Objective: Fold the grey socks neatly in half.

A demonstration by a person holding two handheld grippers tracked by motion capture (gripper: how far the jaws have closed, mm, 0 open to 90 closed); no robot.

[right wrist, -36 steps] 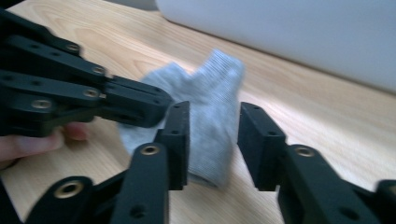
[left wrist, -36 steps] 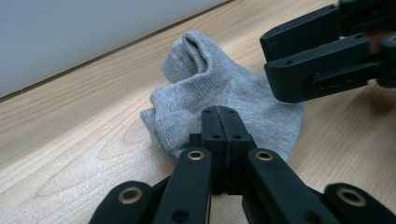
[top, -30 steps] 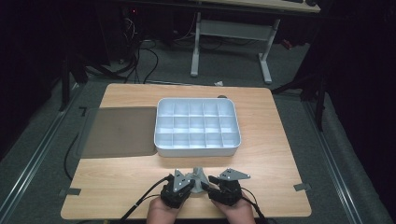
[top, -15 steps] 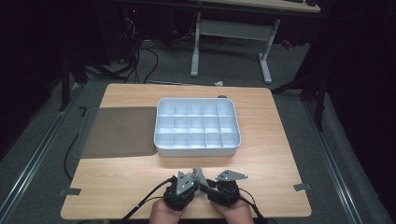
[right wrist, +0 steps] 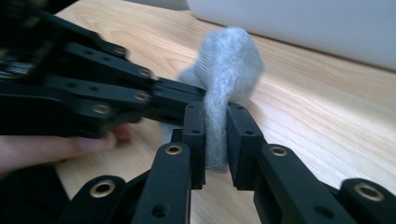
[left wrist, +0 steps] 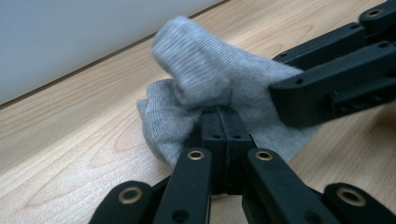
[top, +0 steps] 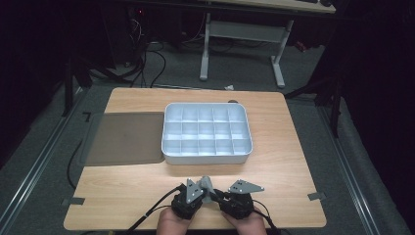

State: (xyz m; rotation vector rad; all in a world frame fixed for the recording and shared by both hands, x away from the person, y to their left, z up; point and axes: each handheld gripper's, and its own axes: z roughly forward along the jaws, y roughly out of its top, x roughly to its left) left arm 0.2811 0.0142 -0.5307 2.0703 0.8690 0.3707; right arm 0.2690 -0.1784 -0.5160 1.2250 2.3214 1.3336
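Note:
A grey knitted sock (left wrist: 205,70) lies bunched on the wooden table near its front edge, between both hands (top: 207,186). My left gripper (left wrist: 219,112) is shut on one edge of it, jaws pinched together (top: 201,195). My right gripper (right wrist: 215,112) comes from the other side (top: 221,196). Its jaws have just been closing and now press on an upright fold of the sock (right wrist: 229,51). In the right gripper view the left gripper (right wrist: 177,100) lies across the left, its tip at the sock.
A white tray (top: 169,147) with several compartments stands in the middle of the table, just beyond the hands. A dark mat (top: 125,137) lies to its left. Desk legs and cables stand on the floor behind the table.
The right gripper's plate has shifted slightly left, toward the left gripper. The left hand has stayed where it was.

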